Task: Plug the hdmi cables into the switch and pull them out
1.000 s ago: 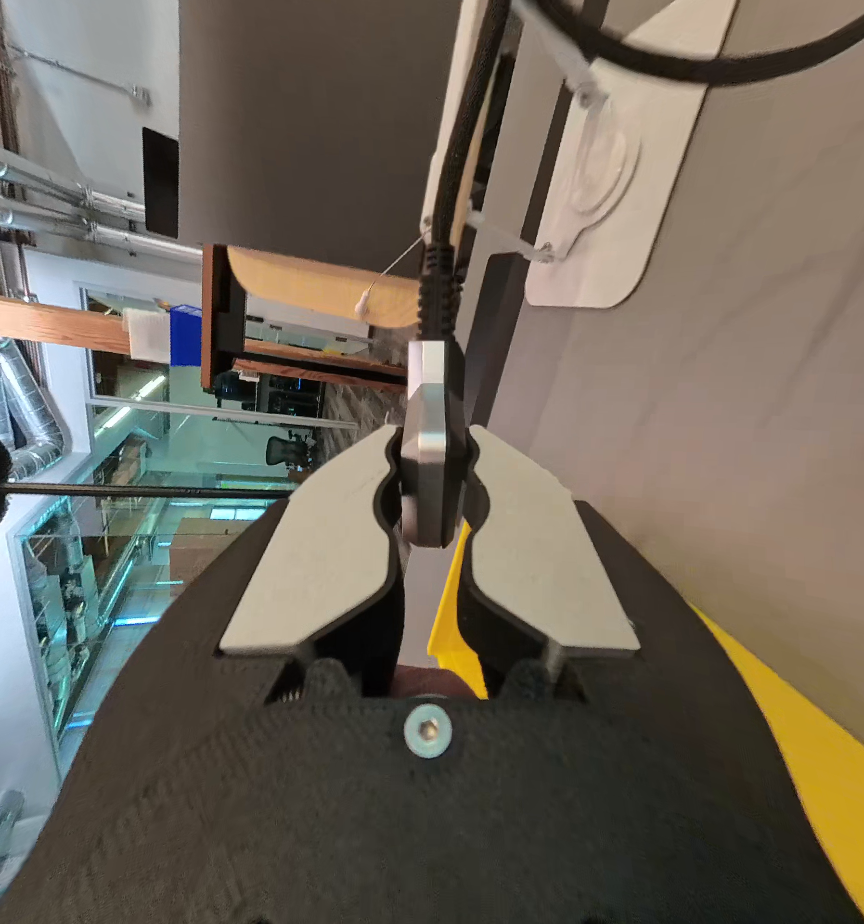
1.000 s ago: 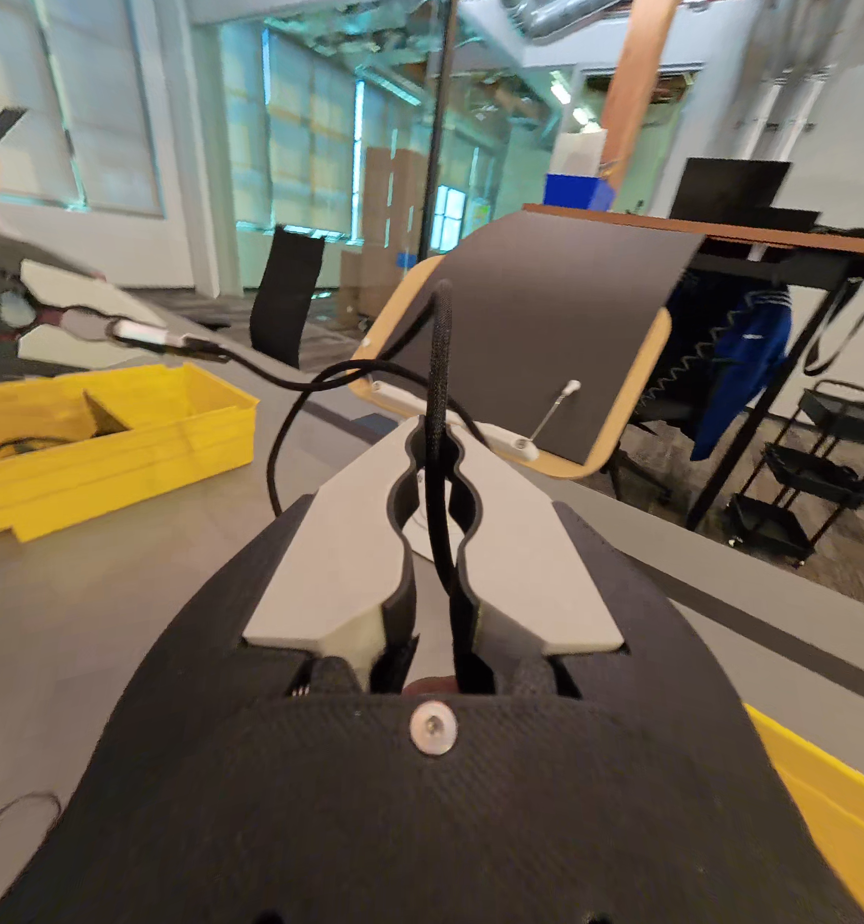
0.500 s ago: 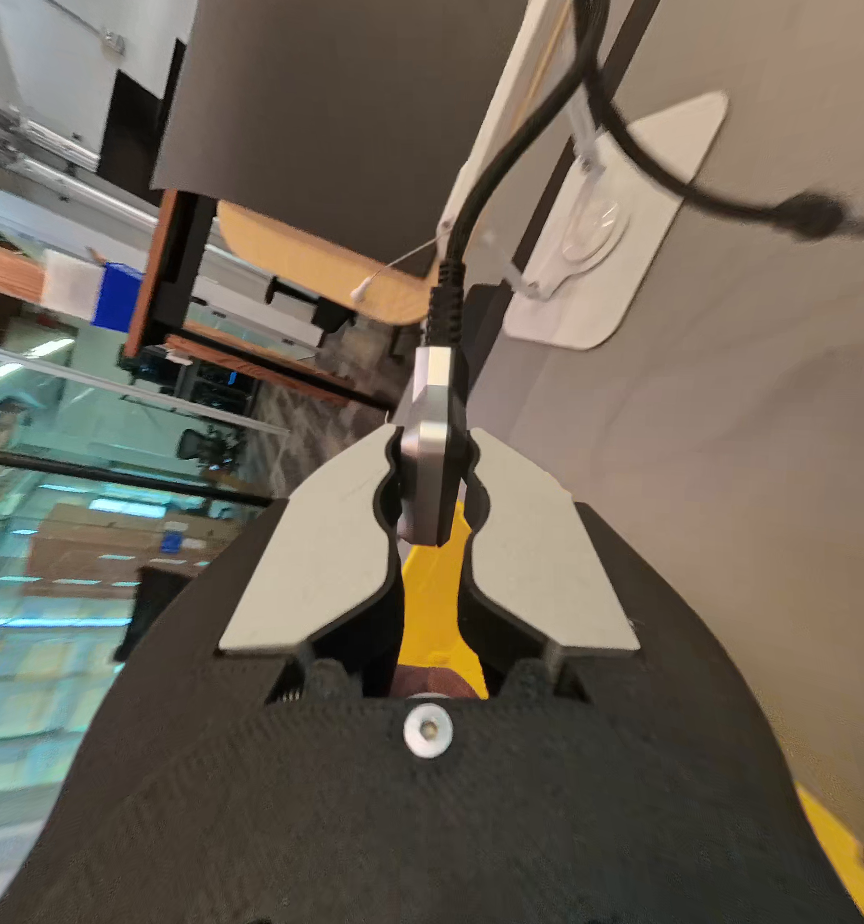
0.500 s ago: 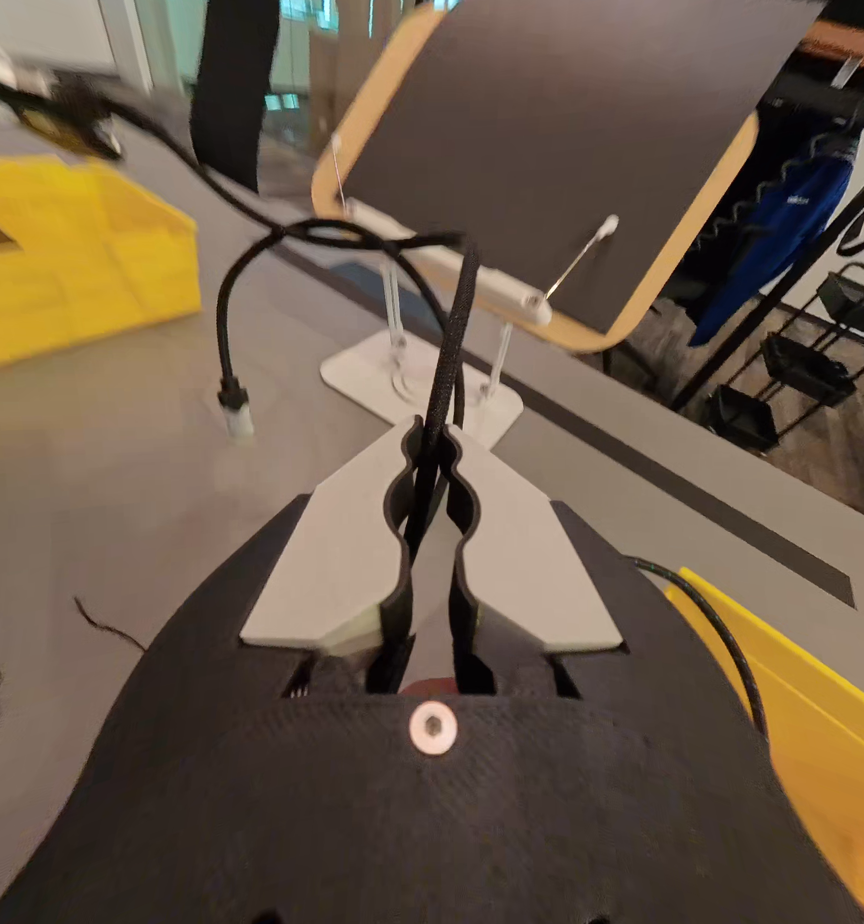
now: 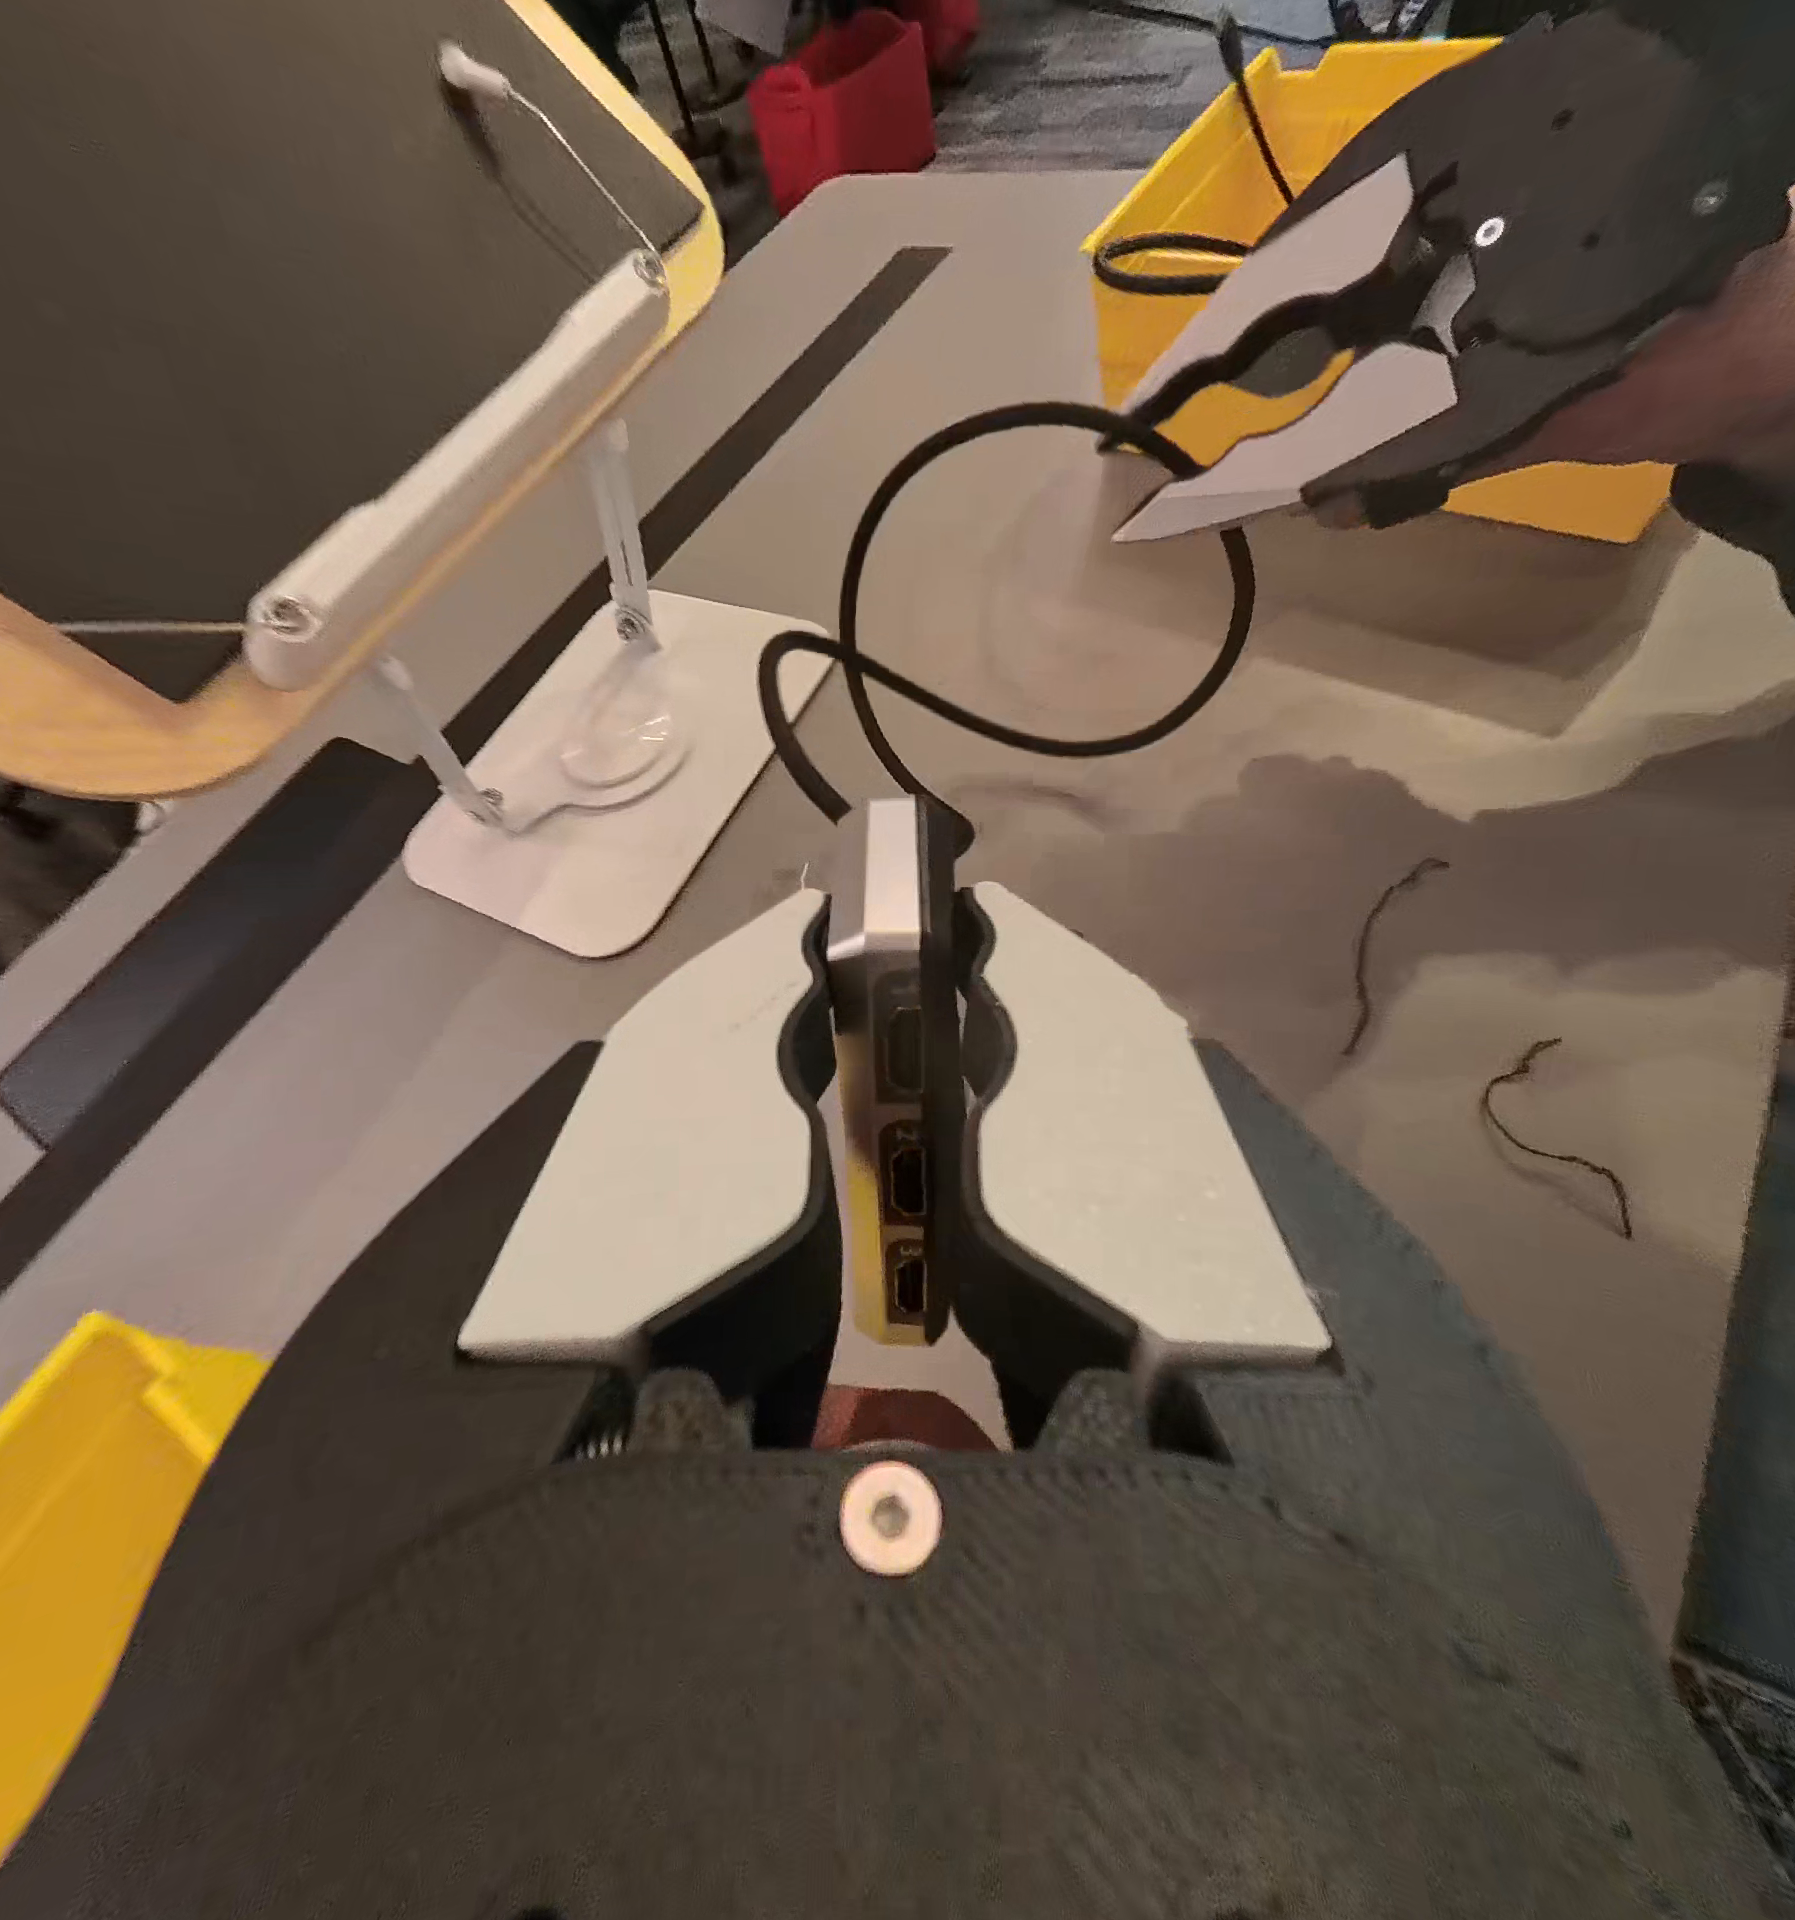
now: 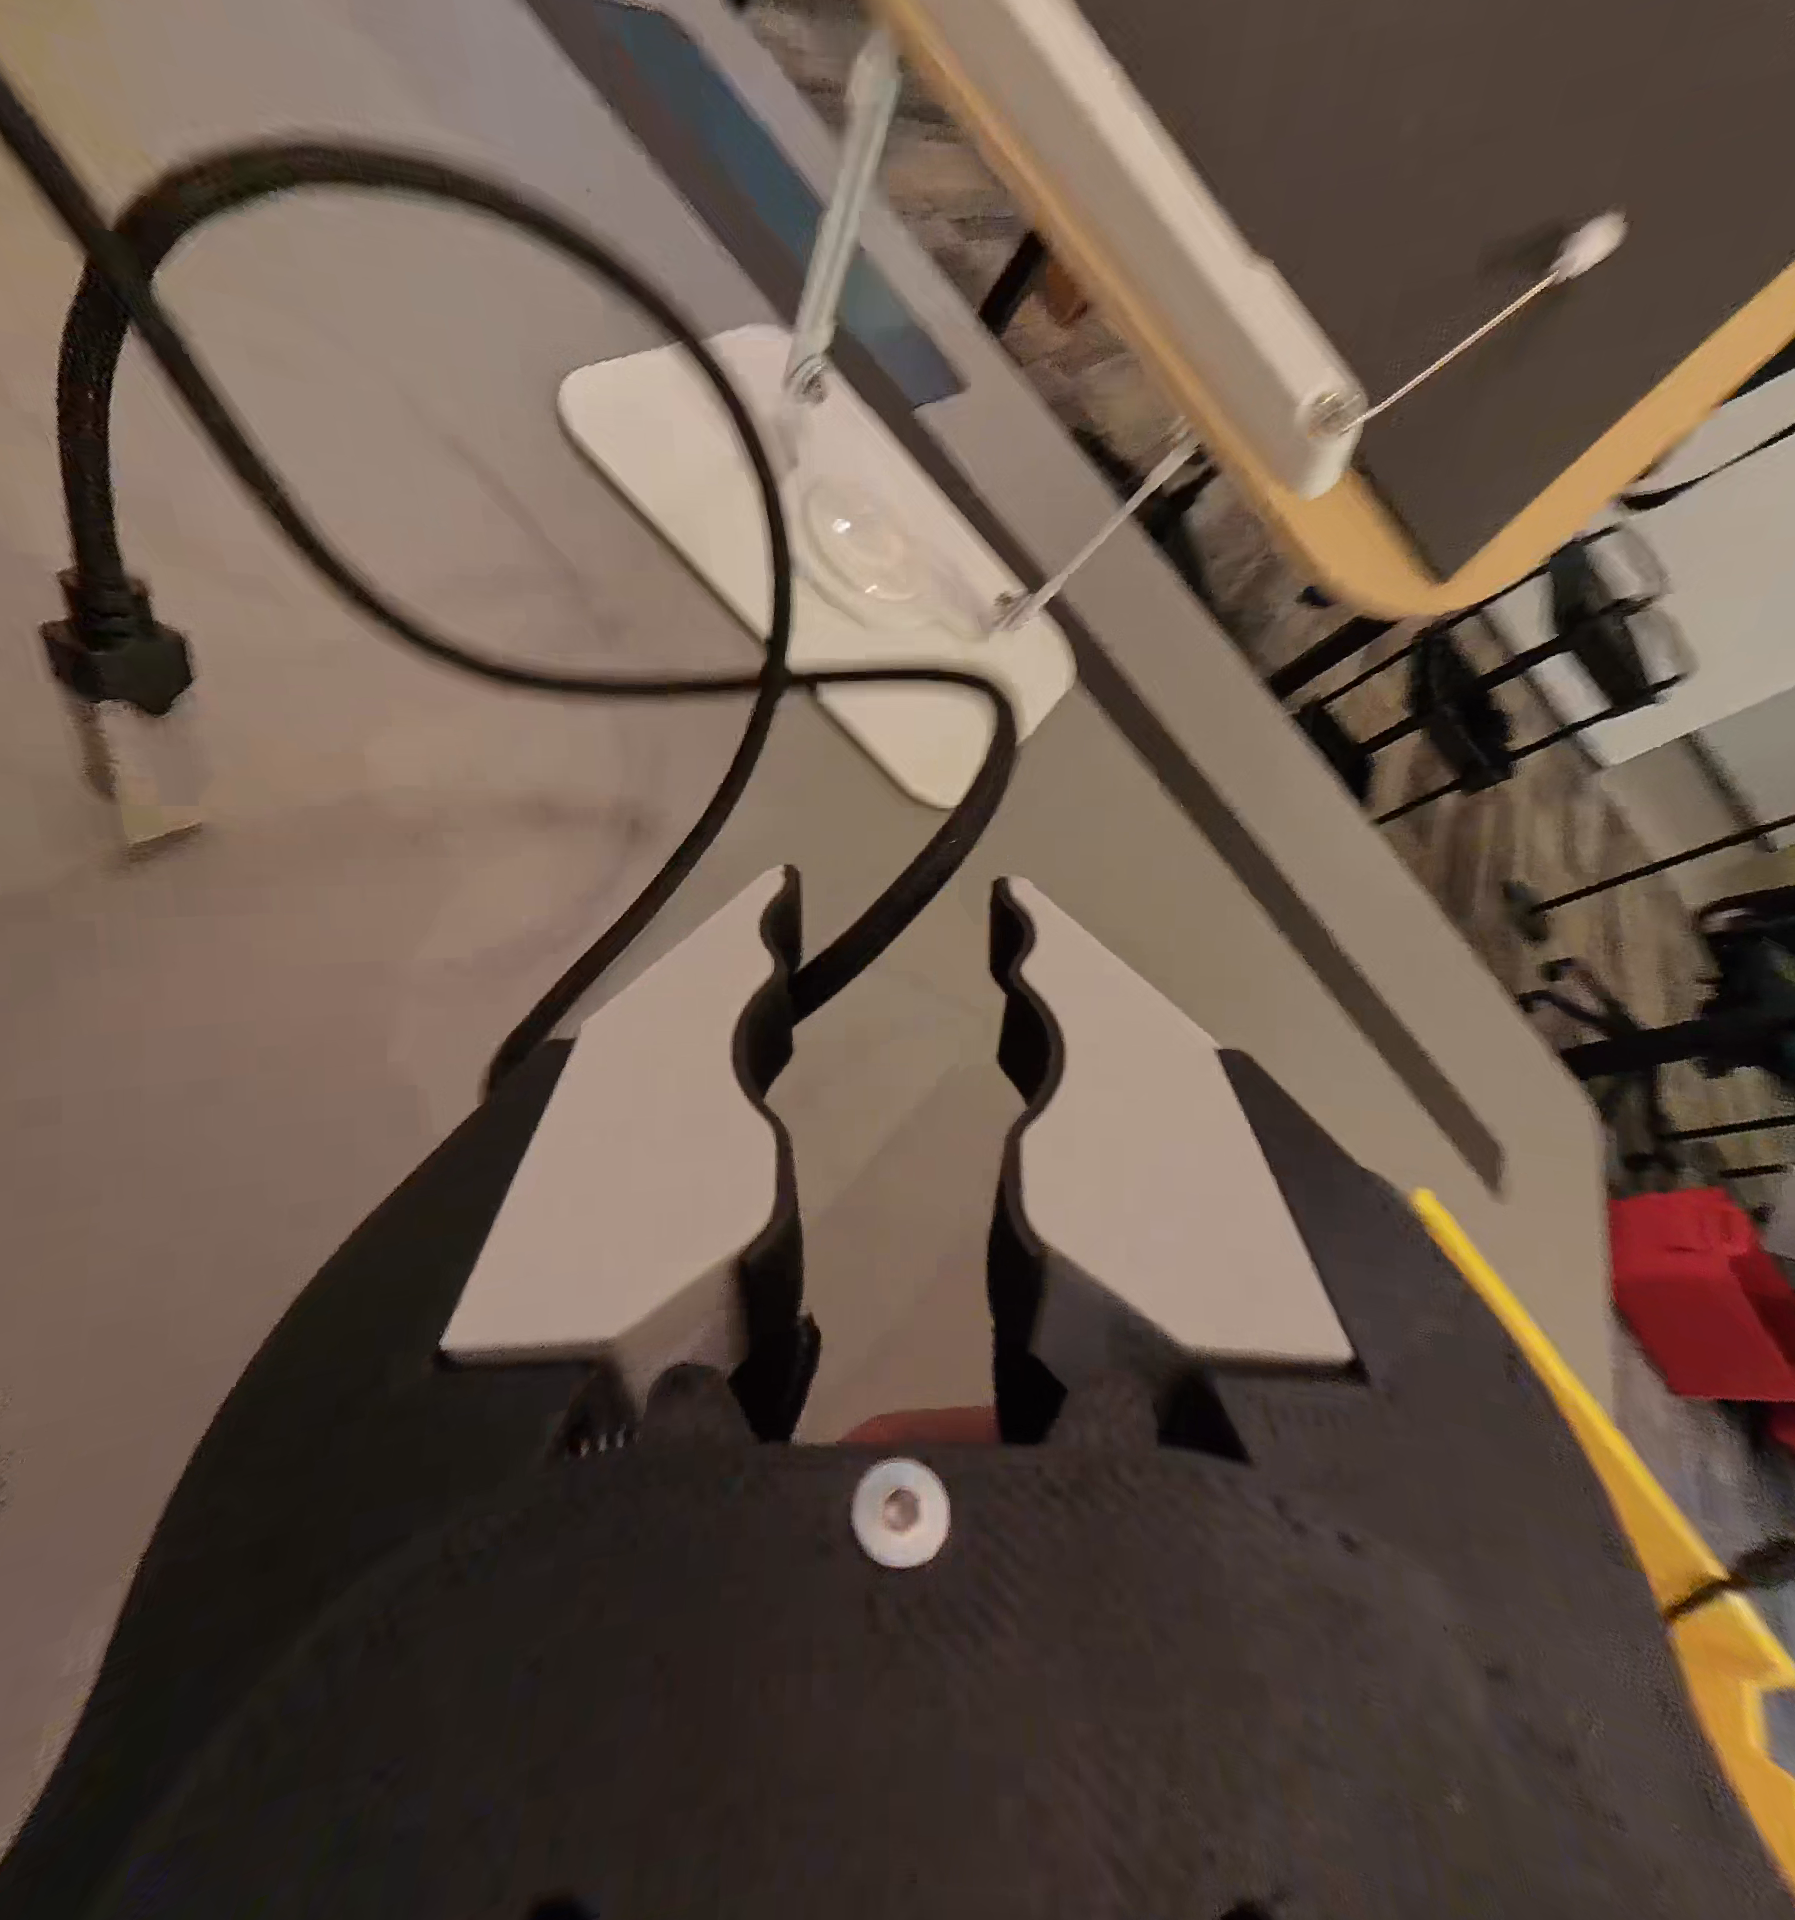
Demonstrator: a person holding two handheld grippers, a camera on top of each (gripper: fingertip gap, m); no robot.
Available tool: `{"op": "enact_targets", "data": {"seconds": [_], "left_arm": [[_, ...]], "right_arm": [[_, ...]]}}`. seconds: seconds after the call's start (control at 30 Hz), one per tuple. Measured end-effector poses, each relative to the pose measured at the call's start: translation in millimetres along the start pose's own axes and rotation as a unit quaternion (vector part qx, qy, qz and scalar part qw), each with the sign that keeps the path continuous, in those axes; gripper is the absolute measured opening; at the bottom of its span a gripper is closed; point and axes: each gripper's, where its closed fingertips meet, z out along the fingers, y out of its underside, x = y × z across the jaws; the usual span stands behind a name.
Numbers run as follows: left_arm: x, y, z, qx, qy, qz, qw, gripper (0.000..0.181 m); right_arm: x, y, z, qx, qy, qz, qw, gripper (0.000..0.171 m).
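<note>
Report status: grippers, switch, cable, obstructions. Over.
Left gripper shut on slim silver HDMI switch. Right gripper open, black braided cable loose between fingers. Ports empty. White tablet stand close.

Brushed-metal switch (image 5: pixel 893 904), braided fabric cable (image 6: pixel 93 416) (matt black), smooth matt grey table (image 5: pixel 1340 727)

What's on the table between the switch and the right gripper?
In the left wrist view, only loops of the black cable lie between the switch and the right gripper.

A white stand (image 5: pixel 602 831) holds a tilted dark board (image 5: pixel 197 260) on the grey table (image 5: pixel 1392 727); yellow bins (image 5: pixel 1236 208) sit near.
</note>
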Motion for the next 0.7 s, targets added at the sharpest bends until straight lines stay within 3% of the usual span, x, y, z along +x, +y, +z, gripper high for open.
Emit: {"op": "enact_targets", "data": {"seconds": [0.07,0.17,0.27,0.33,0.47,0.53,0.6,0.7], "left_arm": [[5,4,7,-0.002,0.014,-0.024,1.000,0.020],[13,8,16,0.000,0.035,-0.065,0.997,0.020],[21,10,25,0.011,0.058,-0.097,0.994,0.020],[25,12,29,0.013,0.069,-0.117,0.991,0.019],[37,14,36,0.025,0.105,-0.164,0.981,0.019],[43,11,37,0.039,0.126,-0.187,0.973,0.019],[48,8,38,0.050,0.144,-0.202,0.967,0.019],[46,11,41,0.043,0.124,-0.175,0.976,0.020]], "right_arm": [[4,-15,-7,0.031,0.033,-0.024,0.999,0.043],[-4,-48,-26,0.099,0.055,-0.077,0.991,0.035],[-44,-78,-41,0.157,-0.009,-0.135,0.978,0.034],[-82,-90,-44,0.182,-0.086,-0.147,0.969,0.041],[-124,-84,-15,0.150,-0.125,-0.210,0.958,0.048],[-140,-77,2,0.134,-0.131,-0.242,0.952,0.040],[-150,-70,17,0.122,-0.129,-0.263,0.948,0.014],[-159,-65,21,0.122,-0.173,-0.226,0.951,0.011]]}}
